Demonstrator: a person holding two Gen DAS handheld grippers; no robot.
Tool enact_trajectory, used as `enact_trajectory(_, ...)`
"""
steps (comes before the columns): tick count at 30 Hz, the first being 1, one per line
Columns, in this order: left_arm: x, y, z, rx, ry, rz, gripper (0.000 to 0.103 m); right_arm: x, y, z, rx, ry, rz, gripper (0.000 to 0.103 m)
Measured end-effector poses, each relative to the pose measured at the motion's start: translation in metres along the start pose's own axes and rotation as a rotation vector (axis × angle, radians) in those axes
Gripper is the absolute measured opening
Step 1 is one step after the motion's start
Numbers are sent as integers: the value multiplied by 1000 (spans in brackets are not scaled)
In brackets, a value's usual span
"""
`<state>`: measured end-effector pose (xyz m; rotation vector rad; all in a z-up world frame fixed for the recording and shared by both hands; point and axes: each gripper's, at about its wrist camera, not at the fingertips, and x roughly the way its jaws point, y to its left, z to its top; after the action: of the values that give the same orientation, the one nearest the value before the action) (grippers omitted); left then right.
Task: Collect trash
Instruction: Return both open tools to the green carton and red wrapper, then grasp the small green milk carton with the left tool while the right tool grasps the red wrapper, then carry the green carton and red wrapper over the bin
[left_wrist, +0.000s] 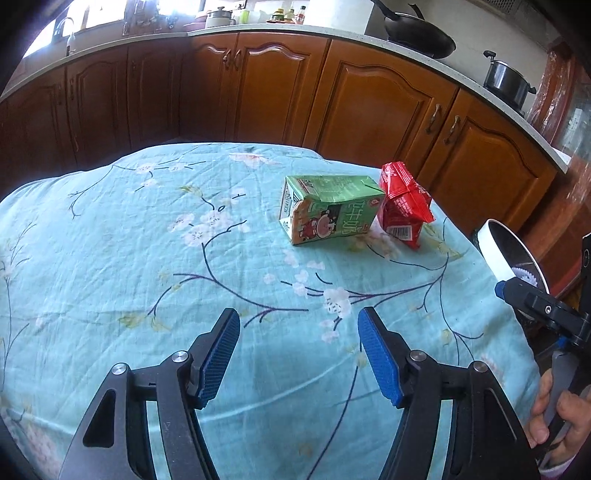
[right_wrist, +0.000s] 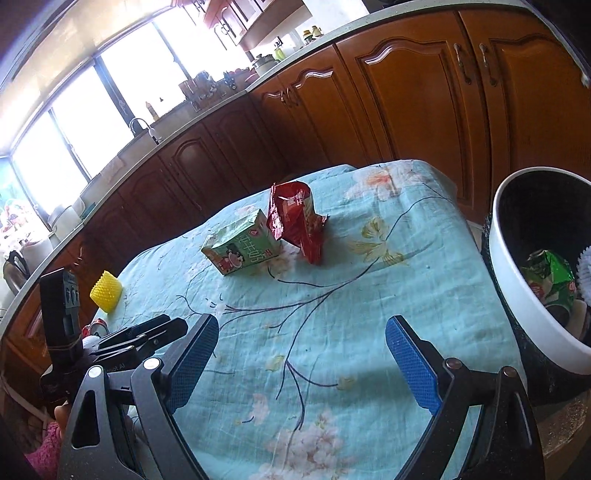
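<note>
A green milk carton (left_wrist: 328, 208) lies on its side on the floral turquoise tablecloth (left_wrist: 147, 258), touching a crumpled red wrapper (left_wrist: 404, 206) to its right. My left gripper (left_wrist: 298, 317) hovers open over bare cloth, well short of both. In the right wrist view the carton (right_wrist: 242, 251) and red wrapper (right_wrist: 295, 221) lie ahead and left of my right gripper (right_wrist: 302, 325), which is open and holds nothing. A white-rimmed black bin (right_wrist: 517, 277) stands at the table's right edge with a green wrapper (right_wrist: 550, 277) inside.
A yellow ribbed object (right_wrist: 106, 291) and a small can (right_wrist: 96, 326) sit near the table's left edge. Wooden cabinets (left_wrist: 369, 103) run behind the table, with pots on the counter. A hand (left_wrist: 554, 417) grips the right tool's handle.
</note>
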<state>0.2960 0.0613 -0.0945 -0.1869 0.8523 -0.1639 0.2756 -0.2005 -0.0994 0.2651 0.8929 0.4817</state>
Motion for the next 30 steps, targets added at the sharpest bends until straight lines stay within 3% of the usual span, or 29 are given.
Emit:
enact_trajectory(17,89,4,74,167,52,-69,66,72,-5,65,37,43,67,90)
enact_trajectory(20,100,1,80,183,50,-85,66,82,-10,70,59,61,78,78)
enact_trajectory(21,101,0,81,189,43,-94,64,86,-12,70,66,71,77,68)
enact_trajectory(22,102,-3,82,201,33,-105,64,89,-13,70,75,82,76,50)
enact_trajectory(24,100,-6,82,225,11,-119,60,87,-17,68,93,78,97,36)
enact_trajectory(25,100,-8,81,237,6,-125,49,84,-16,67,86,71,93,30)
enact_trajectory(26,100,-10,80,250,6,-128,41,80,-14,67,77,64,83,30)
enact_trajectory(30,93,-16,70,262,-4,-136,31,64,-15,59,62,45,61,24)
